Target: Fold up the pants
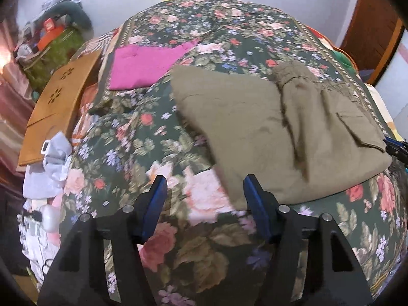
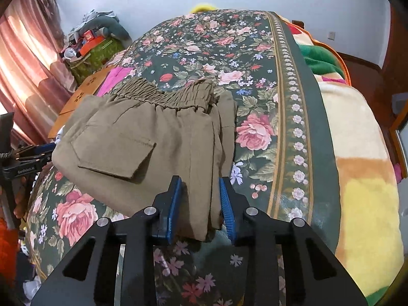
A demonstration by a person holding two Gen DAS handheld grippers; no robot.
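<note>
- Left tongs (image 1: 204, 204) are released, fingers spread wide above the floral bedspread (image 1: 142, 137), gripping nothing; the near left edge of the pants (image 1: 267, 132) lies just ahead of the right finger.
- Right tongs (image 2: 200, 199) are part open, with the near edge of the pants (image 2: 153, 148) lying between the blue pads (image 2: 174, 204); whether the pads touch the cloth, I cannot tell.
- Olive pants lie folded into a compact stack on the bed, elastic waistband (image 2: 165, 94) at the far end, flap pocket (image 2: 119, 158) on top.
- Pink cloth (image 1: 145, 68) lies flat farther back on the bedspread, apart from the pants.
- Wooden board (image 1: 58, 107) rests at the bed's left edge.
</note>
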